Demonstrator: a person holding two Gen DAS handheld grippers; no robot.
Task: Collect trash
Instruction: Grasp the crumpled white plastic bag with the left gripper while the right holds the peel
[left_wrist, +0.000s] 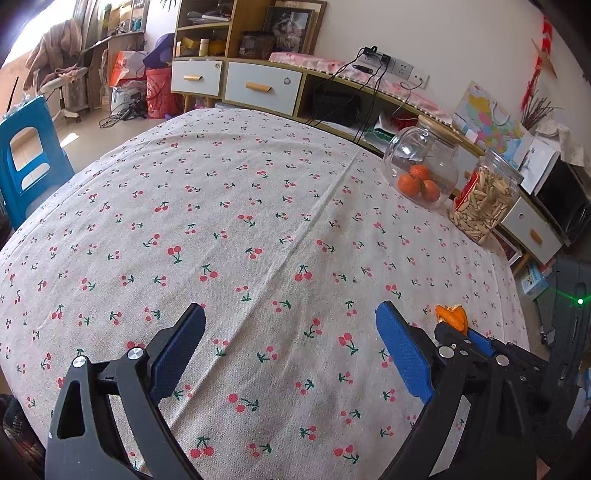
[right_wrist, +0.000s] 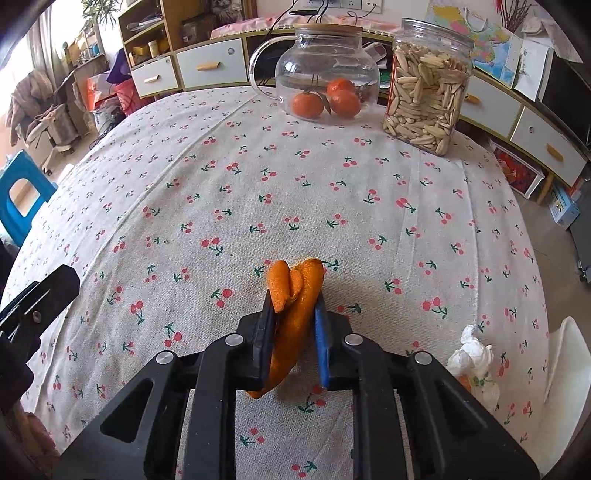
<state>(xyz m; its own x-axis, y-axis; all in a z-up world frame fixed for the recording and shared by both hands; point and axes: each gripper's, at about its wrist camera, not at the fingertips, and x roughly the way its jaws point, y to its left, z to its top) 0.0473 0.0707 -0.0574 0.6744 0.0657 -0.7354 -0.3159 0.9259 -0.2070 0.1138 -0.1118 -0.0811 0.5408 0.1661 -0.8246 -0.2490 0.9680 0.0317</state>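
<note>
Clamped in my right claw (right_wrist: 293, 310) is the orange peel (right_wrist: 295, 295), just above the cherry tablecloth (right_wrist: 295, 184); my left claw (left_wrist: 290, 325) gapes wide, holding nothing. Crumpled tissue (right_wrist: 471, 354) lies nearby.

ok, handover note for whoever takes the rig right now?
Right gripper: shut on the curled orange peel, just above the cherry-print tablecloth.
Left gripper: open, nothing between its fingers, over bare cloth.
Crumpled white tissue lies near the table's right edge, beside the right gripper.
Glass teapot with three oranges and clear jar of pale seeds stand at the far side; likely not trash.
Done: peel gripped.
Left: bin the peel, then collect the tissue. No bin is in view.
</note>
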